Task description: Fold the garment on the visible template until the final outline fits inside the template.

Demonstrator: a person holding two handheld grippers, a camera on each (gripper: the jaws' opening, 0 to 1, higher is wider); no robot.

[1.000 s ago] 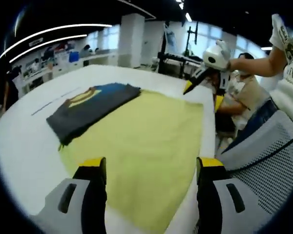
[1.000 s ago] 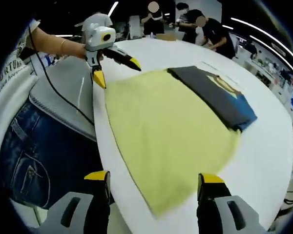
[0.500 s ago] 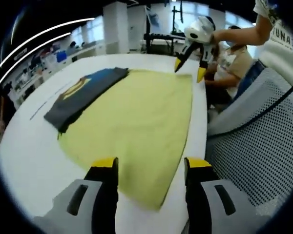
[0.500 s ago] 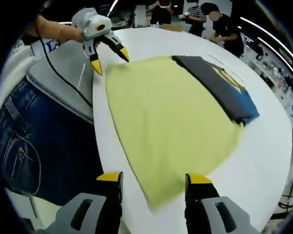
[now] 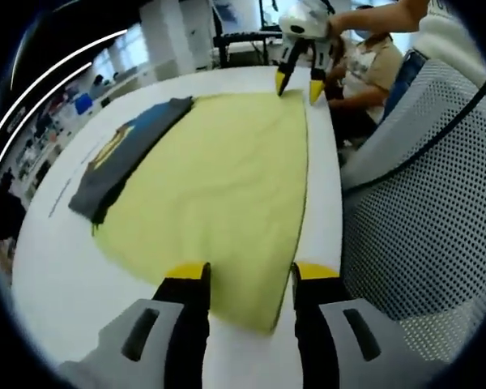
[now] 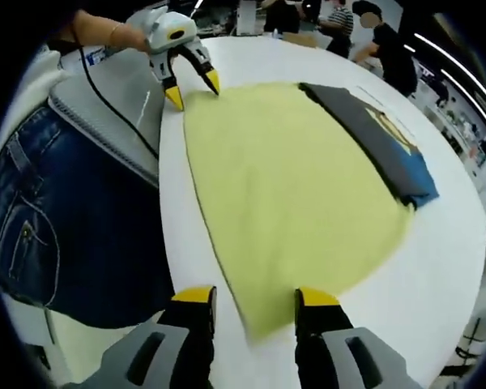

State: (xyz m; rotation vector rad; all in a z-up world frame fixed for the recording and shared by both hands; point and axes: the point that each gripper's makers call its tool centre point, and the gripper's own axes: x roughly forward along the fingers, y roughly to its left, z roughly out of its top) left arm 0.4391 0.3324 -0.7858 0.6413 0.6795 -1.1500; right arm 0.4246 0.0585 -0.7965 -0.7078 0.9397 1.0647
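A yellow cloth (image 5: 219, 170) (image 6: 292, 178) lies spread flat on the white table (image 5: 49, 267). A dark folded garment (image 5: 121, 154) (image 6: 381, 138) with a blue and yellow print rests along the cloth's far edge. My left gripper (image 5: 251, 275) is open, and its jaws straddle one corner of the yellow cloth near the table's edge. It also appears in the right gripper view (image 6: 194, 91), open at the opposite corner. My right gripper (image 6: 256, 296) is open with a cloth corner between its jaws. In the left gripper view it (image 5: 298, 87) hangs open over the other corner.
A grey mesh chair back (image 5: 413, 211) (image 6: 105, 113) presses against the table's edge by the cloth. The person's jeans (image 6: 65, 219) are beside it. A thin dark line (image 5: 81, 174) runs on the table past the dark garment. Other people work at the back.
Both grippers have come down and in toward the two near-edge corners of the yellow cloth. Their jaws have narrowed a little. The cloth and the dark garment have not moved.
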